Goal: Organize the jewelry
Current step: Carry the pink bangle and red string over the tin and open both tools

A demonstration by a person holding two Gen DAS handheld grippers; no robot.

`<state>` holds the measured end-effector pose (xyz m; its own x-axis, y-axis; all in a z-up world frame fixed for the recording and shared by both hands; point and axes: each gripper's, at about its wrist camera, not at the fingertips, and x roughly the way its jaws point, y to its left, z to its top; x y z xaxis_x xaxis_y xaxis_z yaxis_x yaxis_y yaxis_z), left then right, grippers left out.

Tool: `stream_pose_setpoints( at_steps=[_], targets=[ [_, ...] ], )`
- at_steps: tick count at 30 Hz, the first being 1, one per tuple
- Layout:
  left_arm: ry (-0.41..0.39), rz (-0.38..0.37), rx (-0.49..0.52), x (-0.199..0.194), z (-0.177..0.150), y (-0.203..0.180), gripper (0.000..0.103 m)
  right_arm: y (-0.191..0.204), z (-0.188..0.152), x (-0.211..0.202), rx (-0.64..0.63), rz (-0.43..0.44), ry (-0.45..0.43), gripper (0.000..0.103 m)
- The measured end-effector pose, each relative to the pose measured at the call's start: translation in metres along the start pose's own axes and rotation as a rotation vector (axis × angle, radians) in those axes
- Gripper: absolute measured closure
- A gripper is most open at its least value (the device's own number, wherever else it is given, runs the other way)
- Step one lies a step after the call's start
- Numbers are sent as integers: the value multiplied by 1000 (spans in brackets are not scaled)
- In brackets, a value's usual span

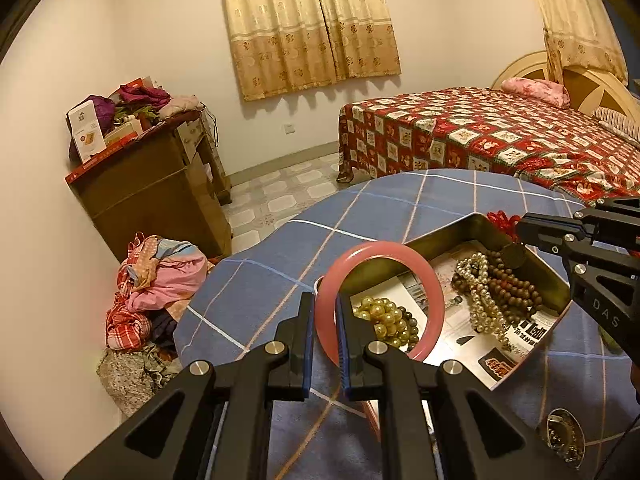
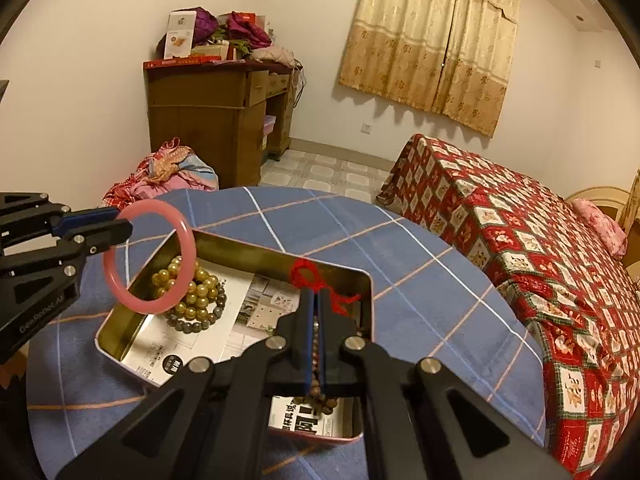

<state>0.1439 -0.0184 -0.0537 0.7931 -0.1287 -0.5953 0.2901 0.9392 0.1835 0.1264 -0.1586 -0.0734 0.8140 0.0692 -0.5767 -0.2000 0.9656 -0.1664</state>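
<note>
Now holding the pink bangle [image 1: 380,300] upright in the tight-pinched left gripper [image 1: 325,320], right above the tin box [image 1: 556,280], near the golden bead bracelet [image 1: 380,312], with the right gripper [image 2: 316,320] clamped on the brown bead string [image 2: 318,394].

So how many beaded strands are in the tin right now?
4 visible: yellow-green beads and grey beads at the pink bangle end, pearls and brown beads opposite. More may be hidden.

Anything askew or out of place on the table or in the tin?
Mostly tidy. One oddity: a red string is draped over the tin's far rim, half out. Beads lie inside on paper.
</note>
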Motion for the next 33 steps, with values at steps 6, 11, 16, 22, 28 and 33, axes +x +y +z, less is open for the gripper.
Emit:
stream_pose_setpoints(
  at_steps=[6, 11, 16, 22, 28, 33],
  targets=[
    [5, 2, 6, 4, -1, -3, 93, -1, -1, 8, 3, -9, 16, 100],
    [11, 4, 11, 6, -3, -3, 93, 0, -3, 13, -2, -13, 32, 100],
    [17, 2, 16, 9, -4, -5, 92, 1, -5, 16, -7, -12, 41, 100],
    [18, -4, 22, 9, -5, -7, 92, 0, -6, 17, -5, -17, 42, 100],
    [19, -3, 28, 9, -4, -9, 92, -3, -8, 18, -3, -18, 47, 100],
    [28, 1, 30, 11, -5, -9, 92, -4, -8, 19, -3, -18, 49, 100]
  ],
)
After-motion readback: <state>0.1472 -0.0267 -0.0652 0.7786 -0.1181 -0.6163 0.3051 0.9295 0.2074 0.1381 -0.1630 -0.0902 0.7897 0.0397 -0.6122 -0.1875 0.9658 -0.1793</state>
